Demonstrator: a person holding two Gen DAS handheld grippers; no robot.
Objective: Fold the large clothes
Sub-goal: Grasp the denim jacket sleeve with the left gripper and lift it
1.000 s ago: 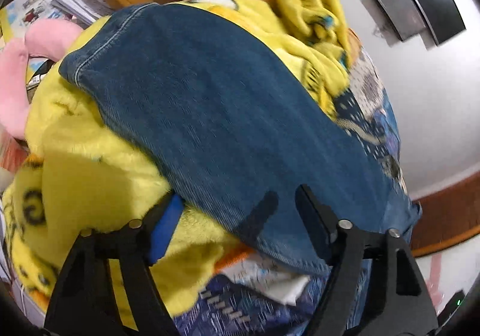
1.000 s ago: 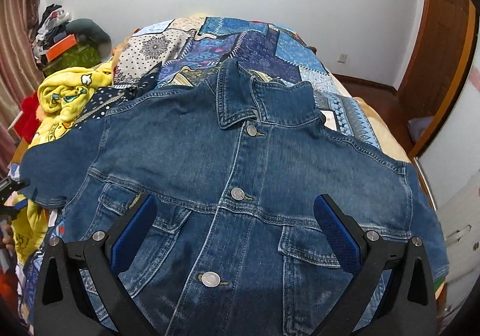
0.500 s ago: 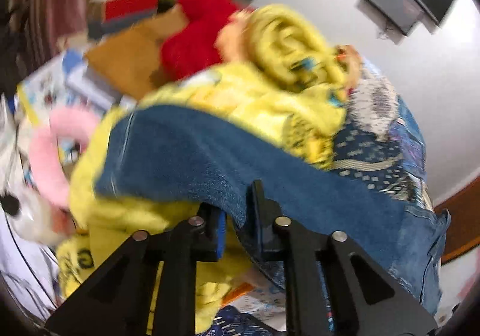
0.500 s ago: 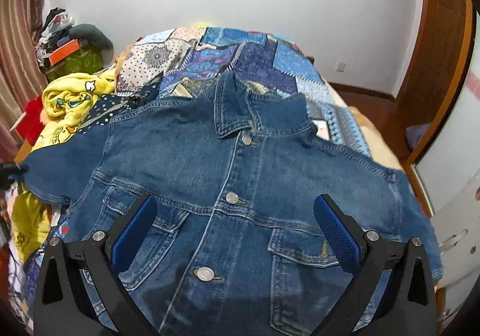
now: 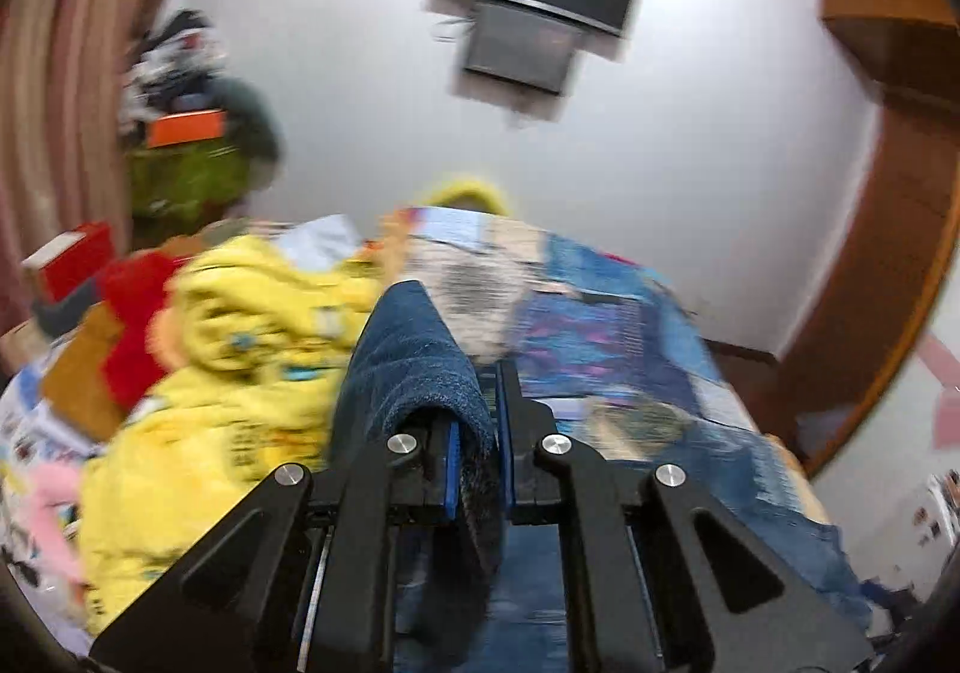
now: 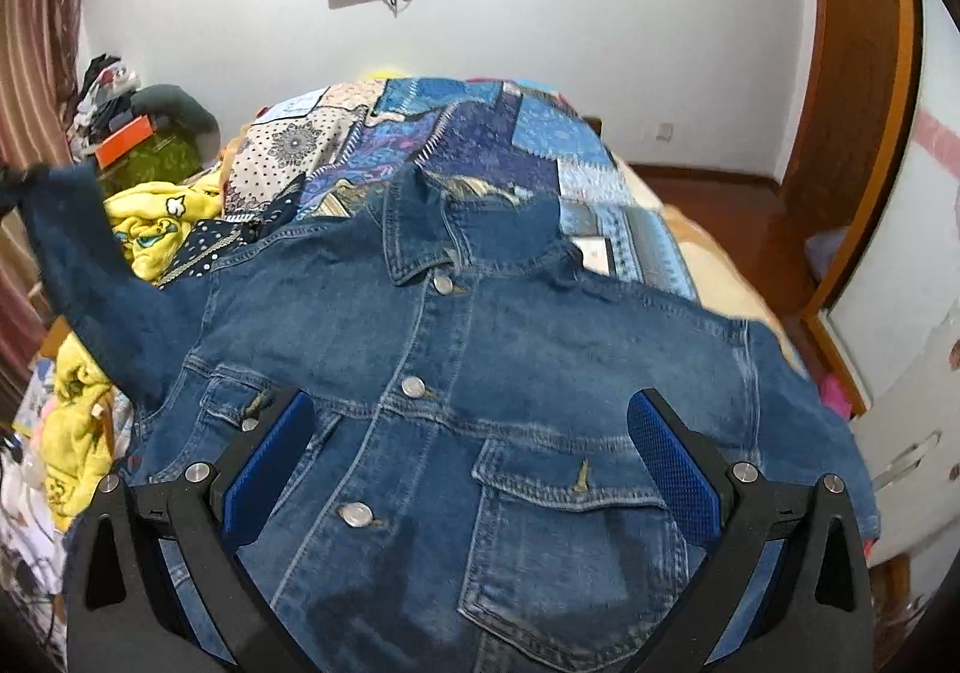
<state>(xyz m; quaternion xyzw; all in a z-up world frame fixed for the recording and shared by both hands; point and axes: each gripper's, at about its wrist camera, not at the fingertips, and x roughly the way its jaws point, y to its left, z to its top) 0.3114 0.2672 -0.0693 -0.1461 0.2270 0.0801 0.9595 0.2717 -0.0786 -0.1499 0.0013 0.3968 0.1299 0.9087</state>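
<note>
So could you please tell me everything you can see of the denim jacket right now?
The denim jacket is dark blue, with a collar, metal buttons and two flap chest pockets. It lies face up, buttoned, on the patchwork bedspread. Its one sleeve is lifted off the bed, pinched in the shut left gripper. The right gripper hovers open above the front, not touching.
</note>
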